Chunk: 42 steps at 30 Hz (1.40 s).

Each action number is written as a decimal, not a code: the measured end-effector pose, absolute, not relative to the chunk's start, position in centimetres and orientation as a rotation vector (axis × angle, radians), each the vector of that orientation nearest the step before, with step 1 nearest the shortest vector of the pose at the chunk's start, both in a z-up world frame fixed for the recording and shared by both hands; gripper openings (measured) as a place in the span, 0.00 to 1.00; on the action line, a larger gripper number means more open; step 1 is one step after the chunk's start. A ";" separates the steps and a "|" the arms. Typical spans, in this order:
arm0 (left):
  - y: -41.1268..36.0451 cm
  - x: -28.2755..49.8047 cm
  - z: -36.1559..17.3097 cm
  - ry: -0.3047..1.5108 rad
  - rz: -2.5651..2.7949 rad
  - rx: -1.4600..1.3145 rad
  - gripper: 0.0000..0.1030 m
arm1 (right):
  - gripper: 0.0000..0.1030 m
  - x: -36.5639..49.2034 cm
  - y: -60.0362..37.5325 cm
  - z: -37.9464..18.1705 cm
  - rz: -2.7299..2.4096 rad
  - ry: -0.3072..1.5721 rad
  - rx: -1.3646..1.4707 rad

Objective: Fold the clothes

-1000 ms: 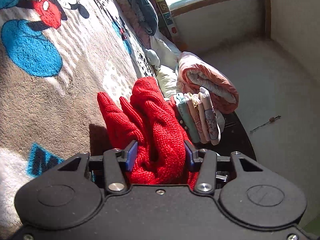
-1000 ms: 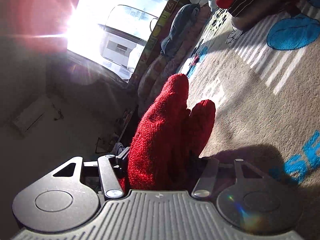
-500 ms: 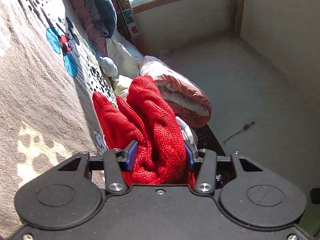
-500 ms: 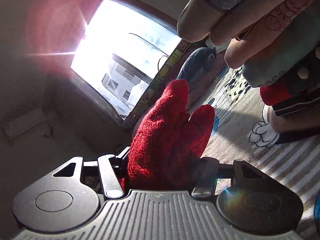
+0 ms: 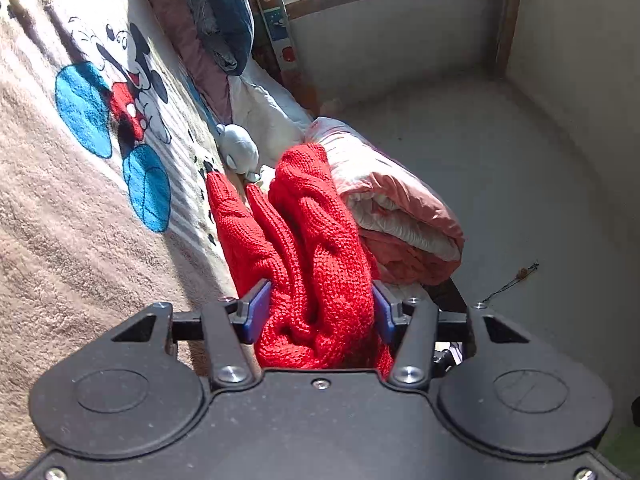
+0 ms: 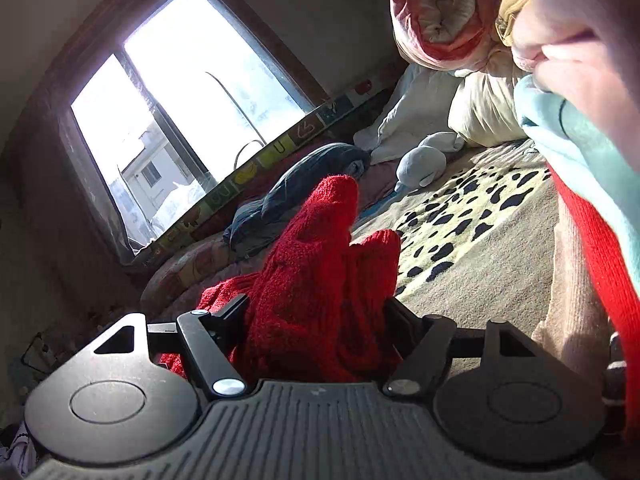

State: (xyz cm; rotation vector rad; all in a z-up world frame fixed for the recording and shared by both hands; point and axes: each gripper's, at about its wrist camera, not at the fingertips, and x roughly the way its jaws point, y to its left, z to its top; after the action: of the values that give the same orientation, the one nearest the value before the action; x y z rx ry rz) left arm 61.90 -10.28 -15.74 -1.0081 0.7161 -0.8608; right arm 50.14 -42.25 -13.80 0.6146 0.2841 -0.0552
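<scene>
A plush beige blanket (image 5: 60,248) with cartoon-mouse and black-spot prints covers the bed, a bright window (image 6: 188,120) at its far side and a rolled pink quilt (image 5: 400,216) near a grey soft toy (image 5: 238,152). The chunky red knit sweater (image 5: 316,248) is bunched above the blanket, the left gripper (image 5: 318,310) and right gripper (image 6: 316,312) each with jaws clamped on a thick fold of it

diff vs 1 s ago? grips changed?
No grip change: left gripper and right gripper are still shut on the red sweater. Both have carried it across the blanket toward the window end: the rolled pink quilt now sits right behind the sweater in the left view, and the folded stack looms close in the right view. Nothing let go.
</scene>
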 end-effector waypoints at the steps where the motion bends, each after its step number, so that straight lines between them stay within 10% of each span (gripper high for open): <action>1: -10.8 62.4 -17.1 0.796 -0.769 -0.961 0.47 | 0.74 50.6 -41.8 -14.8 -0.085 0.320 0.581; 24: -10.2 48.3 -14.4 0.877 -0.560 -0.706 0.70 | 0.84 37.2 -37.5 -13.3 0.005 0.629 0.539; 33: -13.1 42.1 -5.9 0.714 -0.411 -0.284 0.99 | 0.98 33.6 -35.7 -5.6 -0.033 0.669 0.384; 42: -15.0 39.6 1.6 0.615 -0.214 -0.084 0.99 | 0.99 32.2 -34.9 -0.7 -0.118 0.699 0.251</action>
State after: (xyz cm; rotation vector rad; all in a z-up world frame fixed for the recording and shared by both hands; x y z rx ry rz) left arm 39.62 -14.97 1.64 -0.0840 0.6153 -0.2135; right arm 32.20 -34.93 -0.73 0.2506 0.6985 -0.1178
